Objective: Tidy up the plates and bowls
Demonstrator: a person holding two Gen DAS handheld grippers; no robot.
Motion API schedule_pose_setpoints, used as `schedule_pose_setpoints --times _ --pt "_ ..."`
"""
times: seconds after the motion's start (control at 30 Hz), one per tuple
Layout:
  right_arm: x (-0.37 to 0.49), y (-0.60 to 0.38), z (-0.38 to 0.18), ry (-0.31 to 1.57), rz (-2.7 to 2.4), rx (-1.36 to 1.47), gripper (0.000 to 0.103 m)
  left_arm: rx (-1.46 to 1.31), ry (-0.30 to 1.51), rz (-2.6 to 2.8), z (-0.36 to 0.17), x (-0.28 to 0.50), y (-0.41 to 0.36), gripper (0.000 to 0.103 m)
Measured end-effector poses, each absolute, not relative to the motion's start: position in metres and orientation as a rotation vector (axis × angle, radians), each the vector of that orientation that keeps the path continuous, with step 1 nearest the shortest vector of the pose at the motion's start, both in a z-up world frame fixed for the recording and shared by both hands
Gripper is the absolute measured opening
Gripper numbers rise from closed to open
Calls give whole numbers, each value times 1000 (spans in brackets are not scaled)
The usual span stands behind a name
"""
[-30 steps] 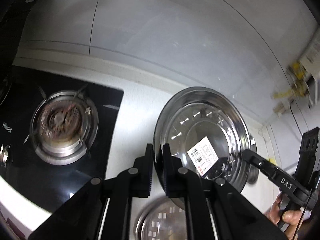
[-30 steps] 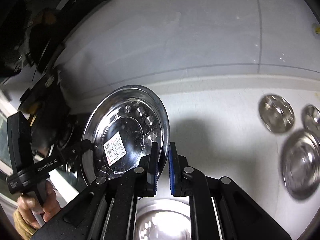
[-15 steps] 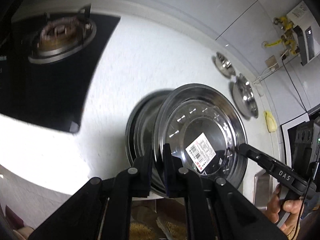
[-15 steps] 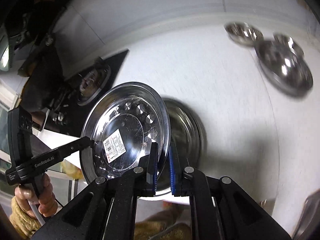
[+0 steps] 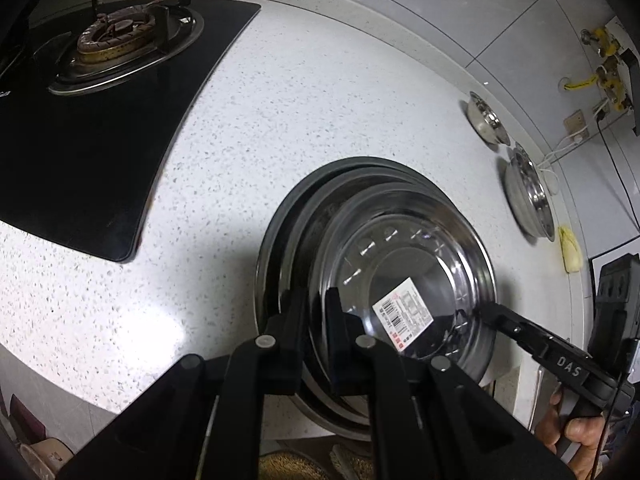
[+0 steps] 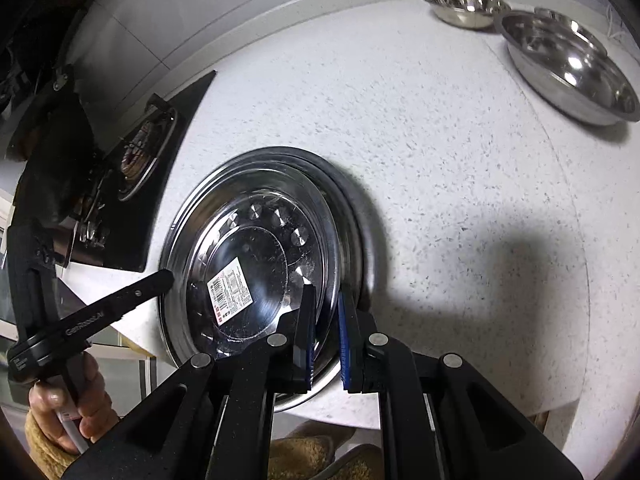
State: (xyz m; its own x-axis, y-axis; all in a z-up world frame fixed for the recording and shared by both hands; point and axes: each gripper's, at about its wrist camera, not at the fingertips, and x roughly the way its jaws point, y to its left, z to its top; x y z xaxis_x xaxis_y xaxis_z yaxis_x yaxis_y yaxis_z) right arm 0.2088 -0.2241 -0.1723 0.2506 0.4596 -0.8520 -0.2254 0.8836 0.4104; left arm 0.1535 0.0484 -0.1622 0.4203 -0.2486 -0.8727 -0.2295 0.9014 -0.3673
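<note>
Two tools are gripping one steel plate (image 5: 404, 268) by opposite rims: the left tool (image 5: 318, 316) and the right tool (image 6: 326, 332) are both pinching it, tilted just over a stack of plates (image 5: 288, 240) on the speckled surface (image 6: 460, 160). Several bowls (image 6: 568, 64) are sitting well apart, awaiting sorting, so I judge the work partly done.

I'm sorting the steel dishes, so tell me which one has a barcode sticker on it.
The plate held by both grippers, above the stack at the counter's front edge. The bowls farther back show no sticker.
</note>
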Motion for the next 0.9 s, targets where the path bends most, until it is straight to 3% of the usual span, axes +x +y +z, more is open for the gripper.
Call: schedule_pose_setpoints --times 0.47,0.57,0.63,0.73,0.8,0.9 --pt "212 -214 -163 1217 547 94 14 -441 1063 103 -144 156 52 10" --pt "214 -218 -157 1189 550 69 29 -430 1029 132 -135 153 54 11" --pt "215 -224 -152 1166 551 62 42 -428 999 154 -126 151 54 31" --pt "216 -233 -145 1131 544 35 49 -449 975 147 -114 149 46 35" --pt "217 -243 -141 1115 534 24 55 -464 979 120 -108 150 33 44" --pt "220 -268 -133 1082 511 10 60 -479 998 45 -102 159 -4 46"
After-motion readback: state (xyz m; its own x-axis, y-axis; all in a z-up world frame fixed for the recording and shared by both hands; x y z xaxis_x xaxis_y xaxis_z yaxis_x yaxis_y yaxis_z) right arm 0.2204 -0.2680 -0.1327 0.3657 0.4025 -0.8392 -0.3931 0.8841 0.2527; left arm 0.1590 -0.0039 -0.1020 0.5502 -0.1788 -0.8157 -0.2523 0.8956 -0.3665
